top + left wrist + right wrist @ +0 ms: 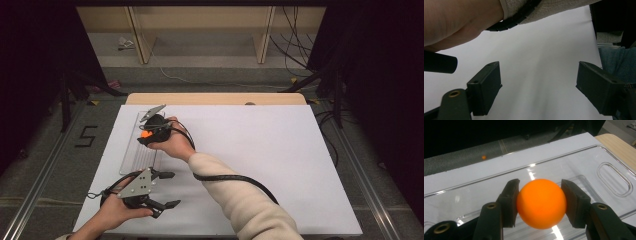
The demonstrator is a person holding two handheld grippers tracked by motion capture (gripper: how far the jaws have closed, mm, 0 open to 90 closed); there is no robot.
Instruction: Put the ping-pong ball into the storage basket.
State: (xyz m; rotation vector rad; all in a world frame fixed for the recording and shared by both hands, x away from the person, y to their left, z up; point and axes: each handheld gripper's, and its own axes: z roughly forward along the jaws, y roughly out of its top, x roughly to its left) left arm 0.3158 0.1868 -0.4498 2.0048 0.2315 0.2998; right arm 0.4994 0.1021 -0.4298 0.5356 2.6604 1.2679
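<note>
Your right gripper [539, 202] is squeezing the orange ball [541, 203] over the clear tray [599, 160] at the table's left side, while your left gripper [539, 90] is hanging wide open nearby.

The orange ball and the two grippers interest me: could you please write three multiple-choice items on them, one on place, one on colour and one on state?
1. Where is the ball?
A. Between the right gripper's fingers, above the clear tray
B. Loose on the white sheet
C. On the floor

2. What colour is the ball?
A. Green
B. Orange
C. Blue

3. How is the left gripper?
A. Shut on the ball
B. Shut on a cable
C. Open, holding nothing

Answers:
1 A: the right gripper has a finger on each side of it, with the clear tray behind.
2 B: it shows plain orange.
3 C: its fingers stand wide apart over bare white sheet.
</note>
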